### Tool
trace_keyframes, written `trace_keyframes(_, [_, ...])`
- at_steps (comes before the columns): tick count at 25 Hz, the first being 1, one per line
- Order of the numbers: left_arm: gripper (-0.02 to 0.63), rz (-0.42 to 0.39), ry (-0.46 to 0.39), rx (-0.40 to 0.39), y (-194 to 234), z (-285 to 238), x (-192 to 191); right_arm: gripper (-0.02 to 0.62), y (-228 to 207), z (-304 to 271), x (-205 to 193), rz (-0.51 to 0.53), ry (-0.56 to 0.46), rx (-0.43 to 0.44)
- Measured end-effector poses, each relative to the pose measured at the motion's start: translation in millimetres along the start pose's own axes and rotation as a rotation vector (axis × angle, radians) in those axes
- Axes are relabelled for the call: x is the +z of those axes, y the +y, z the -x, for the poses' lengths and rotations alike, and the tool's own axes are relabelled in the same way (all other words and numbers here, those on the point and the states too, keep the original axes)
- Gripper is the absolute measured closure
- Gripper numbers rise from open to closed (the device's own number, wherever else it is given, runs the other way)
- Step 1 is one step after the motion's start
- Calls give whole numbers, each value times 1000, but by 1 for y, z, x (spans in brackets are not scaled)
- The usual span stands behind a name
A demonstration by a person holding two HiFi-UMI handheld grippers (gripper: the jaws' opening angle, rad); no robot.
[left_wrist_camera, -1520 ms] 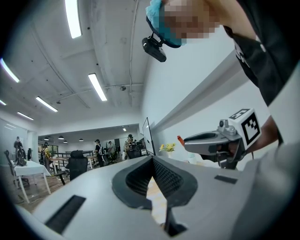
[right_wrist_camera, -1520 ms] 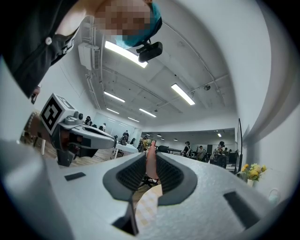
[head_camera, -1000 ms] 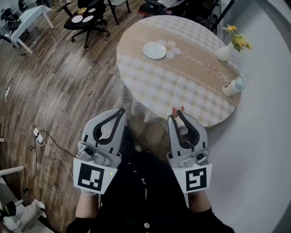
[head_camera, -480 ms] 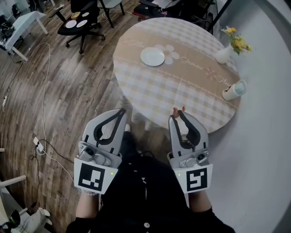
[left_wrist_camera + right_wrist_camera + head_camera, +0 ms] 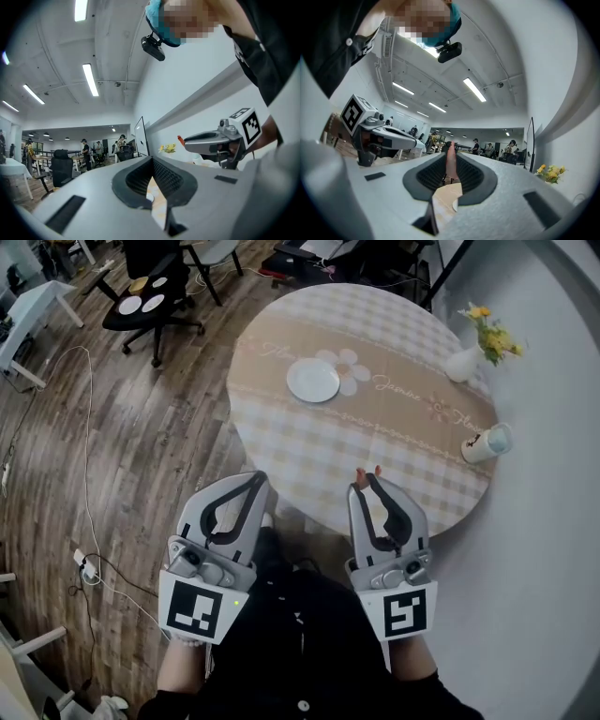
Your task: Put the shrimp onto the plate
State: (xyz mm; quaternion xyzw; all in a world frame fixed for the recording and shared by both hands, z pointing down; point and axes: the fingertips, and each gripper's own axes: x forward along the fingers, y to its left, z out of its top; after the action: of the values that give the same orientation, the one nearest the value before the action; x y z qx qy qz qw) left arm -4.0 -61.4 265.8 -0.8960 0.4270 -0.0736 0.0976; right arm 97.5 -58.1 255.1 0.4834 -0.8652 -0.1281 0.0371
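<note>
My right gripper (image 5: 367, 479) is shut on a pink-orange shrimp (image 5: 365, 473), whose tail sticks out past the tips at the near rim of the round table (image 5: 281, 456). In the right gripper view the shrimp (image 5: 451, 161) stands upright between the closed jaws of that gripper (image 5: 449, 177). The white plate (image 5: 313, 380) lies empty on the table's beige runner, well ahead and left of the shrimp. My left gripper (image 5: 260, 478) is shut with nothing in it, held beside the table's near-left edge. From the left gripper view (image 5: 151, 174) the right gripper and the shrimp's red tail (image 5: 180, 139) show.
A white vase of yellow flowers (image 5: 471, 352) and a white cup (image 5: 487, 441) stand at the table's right edge. An office chair (image 5: 150, 306) carrying plates stands on the wood floor at the far left. A white cable (image 5: 86, 456) trails over the floor. A grey wall runs along the right.
The table and plate have drawn nearer and shifted down in the head view. Both grippers keep their pose, and the shrimp stays held in the right one.
</note>
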Motion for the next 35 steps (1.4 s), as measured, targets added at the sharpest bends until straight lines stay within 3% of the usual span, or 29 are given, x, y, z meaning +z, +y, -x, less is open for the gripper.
trace_keyframes(12, [606,1,-24,-117,76,-60,-16,541,-19,-89,-7,5,39,-93])
trace_keyframes(22, [606,23,-48,-200,110,-88,-30,541,-24,-128,-14,18,88,-168])
trace_keyframes(31, [606,31,-64,-220,116,-103,-27,541,-29,-135,-19,18,119,-168])
trace_keyframes(35, [606,30,-63,-190,117,-108,-25,541,-35,-138,-17,24,99,-149])
